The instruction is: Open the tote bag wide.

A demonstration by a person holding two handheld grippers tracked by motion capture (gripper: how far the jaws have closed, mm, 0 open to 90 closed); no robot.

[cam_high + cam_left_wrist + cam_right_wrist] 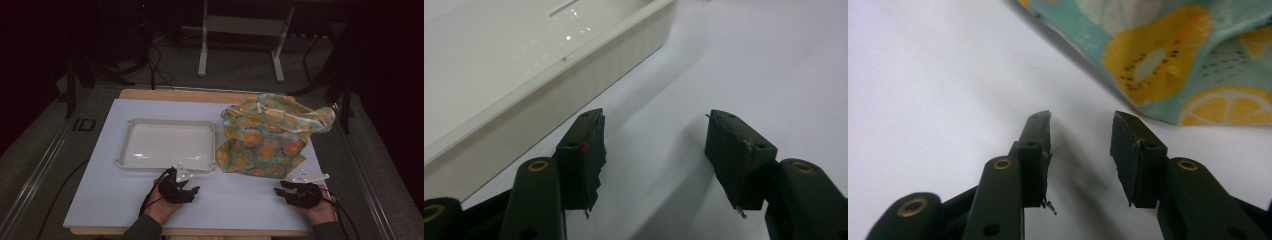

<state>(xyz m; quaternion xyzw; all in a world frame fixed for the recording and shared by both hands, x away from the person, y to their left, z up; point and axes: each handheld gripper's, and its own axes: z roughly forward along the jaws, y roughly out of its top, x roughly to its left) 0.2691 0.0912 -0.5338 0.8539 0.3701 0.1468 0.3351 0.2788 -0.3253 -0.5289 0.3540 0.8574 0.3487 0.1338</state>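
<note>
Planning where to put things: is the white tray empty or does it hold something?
Empty. The white rectangular plastic tray shows only its bare glossy floor from above; the fruit-print fabric bag lies beside it, outside the rim.

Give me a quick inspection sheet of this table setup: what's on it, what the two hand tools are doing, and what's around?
Surface: white board on a wooden table, clean.
Job's things: white tray, empty; fruit-print bag, slumped beside the tray's right.
Clutter: nothing seen.
Grippers: left gripper open, near the tray's wall; right gripper open, just short of the bag.
Cables: one trails from the left gripper.
Surroundings: dark room, metal stand behind.
</note>
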